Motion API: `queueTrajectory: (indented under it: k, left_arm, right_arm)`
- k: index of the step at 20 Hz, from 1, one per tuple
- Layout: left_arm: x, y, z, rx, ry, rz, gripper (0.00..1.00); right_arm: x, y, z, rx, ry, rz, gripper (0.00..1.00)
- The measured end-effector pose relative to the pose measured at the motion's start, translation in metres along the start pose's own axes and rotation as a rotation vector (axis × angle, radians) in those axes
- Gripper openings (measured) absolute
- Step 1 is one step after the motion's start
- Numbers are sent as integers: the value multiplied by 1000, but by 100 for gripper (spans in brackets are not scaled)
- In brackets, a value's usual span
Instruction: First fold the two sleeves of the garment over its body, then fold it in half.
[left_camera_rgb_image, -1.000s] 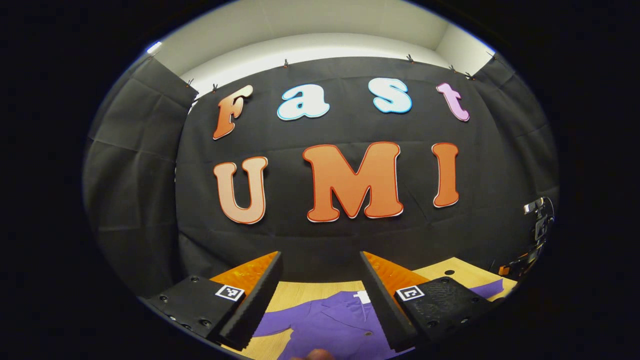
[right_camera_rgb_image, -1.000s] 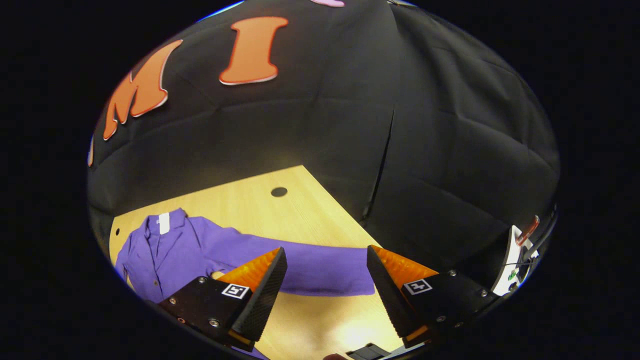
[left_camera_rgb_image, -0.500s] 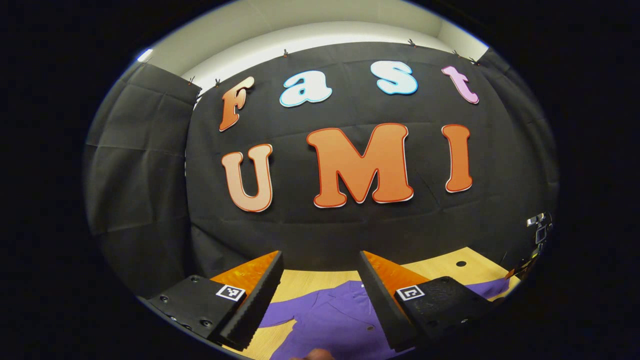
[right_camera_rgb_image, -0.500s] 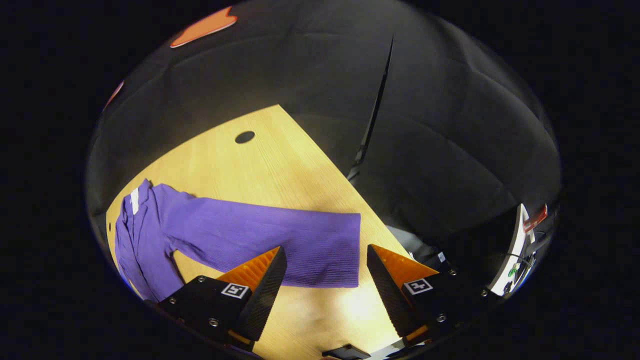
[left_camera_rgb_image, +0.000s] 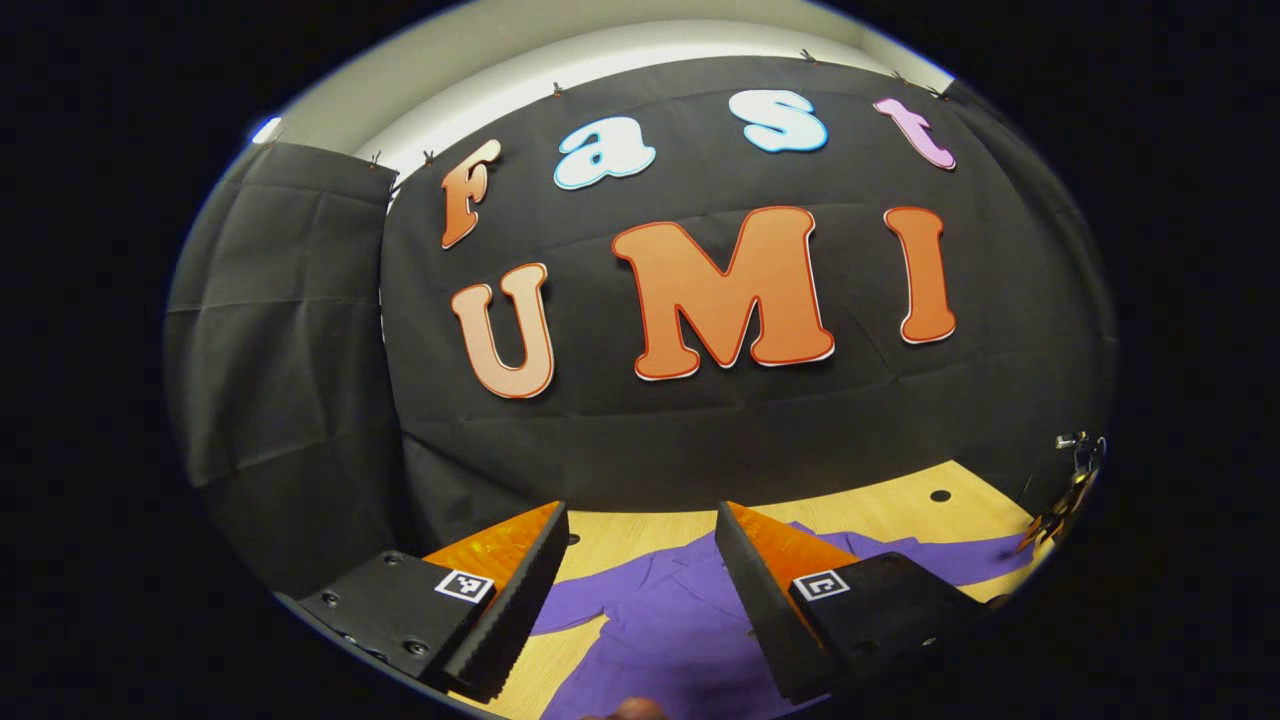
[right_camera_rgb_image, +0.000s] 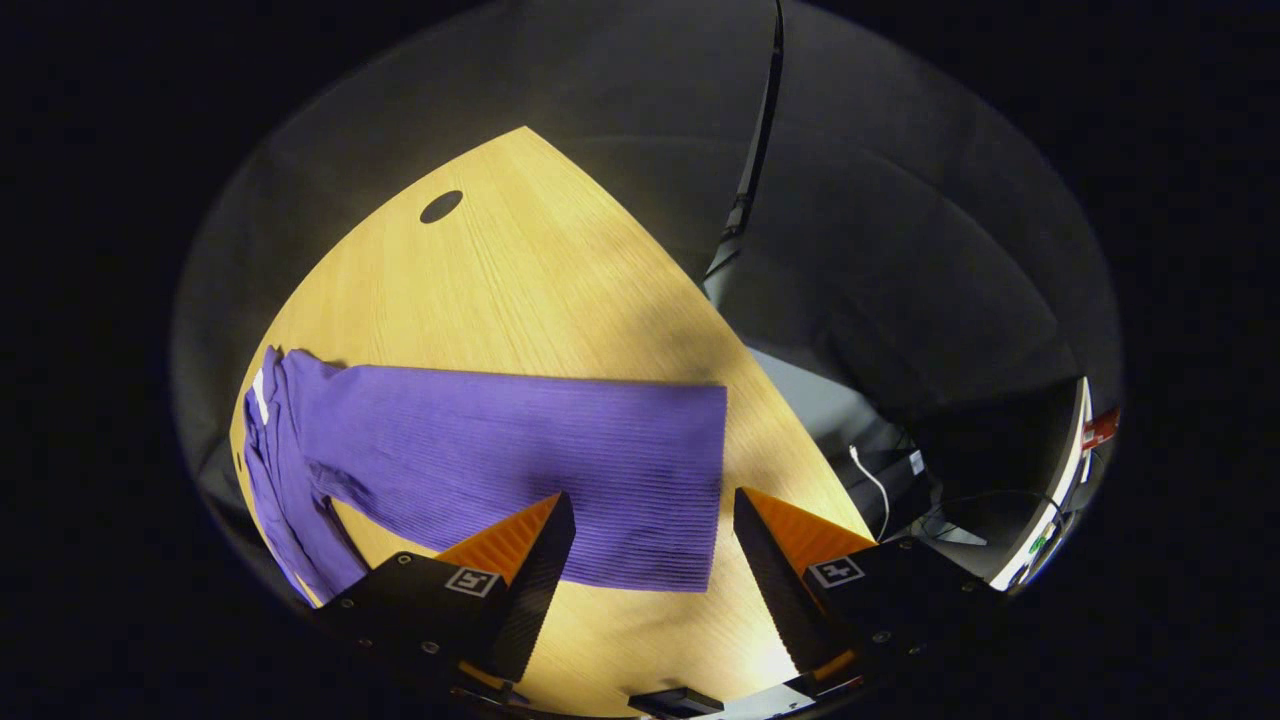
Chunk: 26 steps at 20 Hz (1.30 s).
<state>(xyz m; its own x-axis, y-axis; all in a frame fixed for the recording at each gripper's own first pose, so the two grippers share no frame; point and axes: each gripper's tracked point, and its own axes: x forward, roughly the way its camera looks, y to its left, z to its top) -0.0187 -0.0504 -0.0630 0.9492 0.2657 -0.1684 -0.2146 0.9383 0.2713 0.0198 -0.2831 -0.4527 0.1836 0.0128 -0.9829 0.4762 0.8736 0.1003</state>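
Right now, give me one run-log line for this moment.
stage: pre-grasp | garment: flat on table, sleeves unfolded | right hand-held gripper: open over sleeve cuff | left hand-held gripper: open above garment

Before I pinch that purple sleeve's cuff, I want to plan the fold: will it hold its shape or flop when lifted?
Probably floppy: the purple sleeve lies flat and limp on the wooden table, so it should drape from the right gripper. Its ribbed knit looks grippy rather than slippery. Likely light, so the body may drag along.

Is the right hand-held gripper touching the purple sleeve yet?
Cannot tell. In the right gripper view, the right hand-held gripper is open over the sleeve's cuff end, nothing pinched, but its height above the cloth doesn't read.
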Motion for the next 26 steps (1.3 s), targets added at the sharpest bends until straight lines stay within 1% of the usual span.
queueTrajectory:
  k: [3,5,6,7,8,9,10,12,13,14,17,21,23,26]
  left_arm:
    - [0,-3,-10,5,29,4,93]
    - [1,-4,-15,9,44,10,93]
    - [1,-3,-13,9,45,15,93]
    - [1,-2,-14,11,46,20,93]
    - [1,-2,-13,11,49,24,93]
    - [1,-1,-15,11,51,28,93]
    - [1,0,-15,12,52,32,95]
    - [0,5,-16,12,50,40,95]
    - [1,7,-19,6,52,42,93]
    - [2,9,-21,-1,55,42,93]
    - [2,19,-28,-21,71,44,93]
    - [6,34,-33,-40,71,20,93]
    - [11,43,-31,-42,57,-1,92]
    - [21,60,-32,-38,43,-41,92]
  right_arm:
    - [10,-1,1,-9,21,-18,95]
    - [12,-4,3,-27,29,-42,92]
    - [15,-4,5,-37,30,-51,89]
    - [14,-3,4,-37,44,-50,77]
    - [14,0,5,-35,54,-55,79]
    - [15,3,8,-18,59,-54,67]
    - [15,4,9,4,64,-55,55]
    - [16,8,12,83,68,-31,30]
    - [15,13,12,101,75,-6,10]
    - [15,14,9,110,80,26,6]
    - [-3,21,18,99,27,51,4]
    - [-43,52,25,43,-36,93,3]
    - [-67,72,26,20,-75,114,4]
    - [-103,114,31,18,-135,160,4]
